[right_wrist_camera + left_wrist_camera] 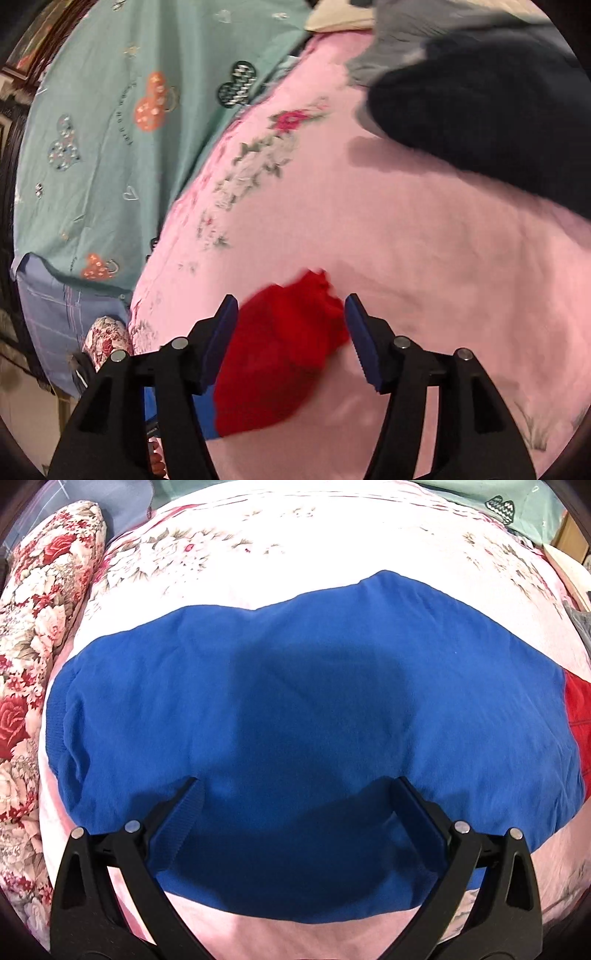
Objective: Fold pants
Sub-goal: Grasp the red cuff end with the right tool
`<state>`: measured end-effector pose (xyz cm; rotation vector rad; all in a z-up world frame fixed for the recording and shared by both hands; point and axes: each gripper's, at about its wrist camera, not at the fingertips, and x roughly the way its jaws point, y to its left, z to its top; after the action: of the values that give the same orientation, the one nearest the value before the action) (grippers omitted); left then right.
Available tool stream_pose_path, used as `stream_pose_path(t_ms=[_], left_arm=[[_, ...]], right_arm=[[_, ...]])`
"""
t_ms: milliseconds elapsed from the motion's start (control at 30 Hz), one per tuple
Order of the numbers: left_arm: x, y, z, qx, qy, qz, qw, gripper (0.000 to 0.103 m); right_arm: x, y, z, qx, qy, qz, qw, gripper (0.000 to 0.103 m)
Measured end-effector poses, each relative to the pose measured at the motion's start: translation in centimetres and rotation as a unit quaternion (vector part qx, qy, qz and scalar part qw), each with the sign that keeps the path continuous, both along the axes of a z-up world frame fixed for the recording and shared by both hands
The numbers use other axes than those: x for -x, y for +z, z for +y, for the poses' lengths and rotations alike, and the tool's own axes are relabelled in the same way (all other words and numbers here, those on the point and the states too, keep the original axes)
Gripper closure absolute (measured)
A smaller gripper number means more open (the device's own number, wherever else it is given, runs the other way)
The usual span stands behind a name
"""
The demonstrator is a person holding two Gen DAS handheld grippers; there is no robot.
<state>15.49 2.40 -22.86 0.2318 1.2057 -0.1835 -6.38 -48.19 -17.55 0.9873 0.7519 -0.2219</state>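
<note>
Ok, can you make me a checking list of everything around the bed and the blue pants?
Surface: pink flowery bedsheet, wrinkled.
Job's things: blue pants lying flat across the sheet; a red part shows at one end.
Clutter: dark clothes piled on the sheet, flowery pillow at its side.
Grippers: left gripper open over the pants; right gripper open around the red part.
Cables: nothing seen.
Surroundings: green cartoon-print cloth next to the pink sheet.
</note>
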Motion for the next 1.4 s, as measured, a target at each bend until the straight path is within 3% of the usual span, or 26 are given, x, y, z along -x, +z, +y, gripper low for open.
stream_pose_path(t_ms=[133, 267, 467, 600, 833, 1067, 1133, 1233, 1300, 1400], left_arm=[[0.5, 0.9, -0.4, -0.017, 0.006, 0.0, 0.9998, 0.002], [1.6, 2.9, -0.6, -0.01, 0.005, -0.016, 0.9998, 0.002], [2.5, 5.2, -0.4, 0.007, 0.014, -0.035, 0.9993, 0.002], [3.0, 5.7, -0.2, 0.005, 0.017, -0.045, 0.9988, 0.002], [3.5, 6.2, 0.6, 0.014, 0.027, -0.05, 0.9983, 0.002], [3.3, 7.2, 2.7, 0.019, 0.042, -0.066, 0.9967, 0.002], [3.1, 7.7, 3.7, 0.024, 0.049, -0.07, 0.996, 0.002], [3.1, 8.4, 5.2, 0.029, 0.06, -0.078, 0.9947, 0.002], [3.1, 8.8, 6.3, 0.032, 0.067, -0.084, 0.9937, 0.002], [3.1, 9.3, 7.9, 0.043, 0.08, -0.089, 0.9919, 0.002]], right_arm=[[0.6, -2.0, 0.8, -0.005, 0.015, 0.017, 1.0, 0.042], [-0.4, -2.9, 0.6, 0.0, 0.029, 0.019, 0.999, 0.042], [-2.4, -2.5, 1.1, 0.053, 0.02, 0.03, 0.998, 0.043], [-3.1, -2.4, 2.0, 0.088, 0.027, 0.051, 0.994, 0.054], [-3.2, -2.1, 2.7, 0.098, 0.028, 0.057, 0.993, 0.079], [-3.2, 2.2, 4.7, 0.145, 0.012, 0.036, 0.989, 0.084], [-3.5, 4.6, 6.4, 0.18, 0.02, 0.021, 0.983, 0.084], [-4.6, 8.7, 10.8, 0.262, 0.056, -0.012, 0.963, 0.085], [-5.6, 10.8, 14.8, 0.315, 0.091, -0.034, 0.944, 0.085], [-7.5, 11.6, 21.1, 0.377, 0.157, -0.056, 0.911, 0.085]])
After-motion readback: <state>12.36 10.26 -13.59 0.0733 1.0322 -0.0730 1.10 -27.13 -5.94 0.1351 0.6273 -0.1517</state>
